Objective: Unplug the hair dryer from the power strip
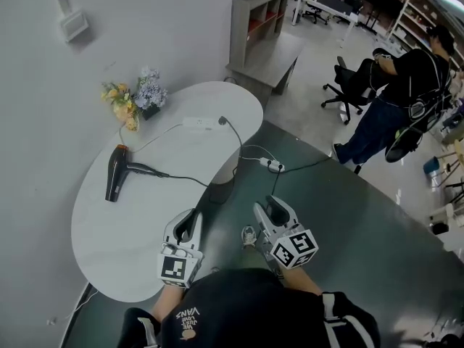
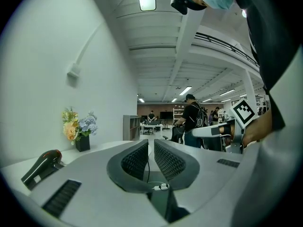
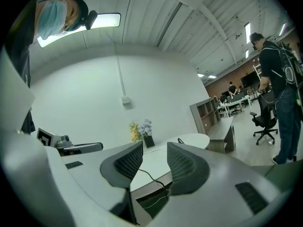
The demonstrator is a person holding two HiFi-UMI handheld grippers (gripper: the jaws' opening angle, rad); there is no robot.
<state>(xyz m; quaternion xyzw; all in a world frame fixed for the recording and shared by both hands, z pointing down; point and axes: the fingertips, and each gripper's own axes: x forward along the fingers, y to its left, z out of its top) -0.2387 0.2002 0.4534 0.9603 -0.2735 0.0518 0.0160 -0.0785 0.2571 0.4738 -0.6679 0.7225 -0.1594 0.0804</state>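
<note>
Presently, surface: white kidney-shaped table (image 1: 138,230) set against a pale wall.
Hair dryer (image 1: 114,172): black, lying flat on the left part of the table, handle pointing right. Neither gripper touches it.
Dryer cord (image 1: 190,180): black, running from the handle rightward to the table's edge.
Power strip (image 1: 199,122): white, flat on the far part of the table, near the flowers and well apart from the dryer.
Plug (image 1: 222,120): black, at the strip's right end. Its black lead curves off over the table's edge. How deep it sits cannot be told.
Flowers (image 1: 134,101): yellow and pale blue, in a dark pot beside the wall.
Left gripper (image 1: 194,214): held over the near right edge of the table, pointing toward the strip and well short of it. Its own view shows the left gripper (image 2: 151,145) with jaws drawn almost together, only a sliver between the pads and nothing in them.
Right gripper (image 1: 272,206): just beside the left one, over the dark floor off the table's edge. Its own view shows the right gripper (image 3: 155,148) with jaws standing apart and empty.
Second strip (image 1: 272,164): white, on the floor past the table, with cords attached.
Background: a person (image 1: 395,96) standing by an office chair (image 1: 348,85); grey shelf unit (image 1: 257,20).
</note>
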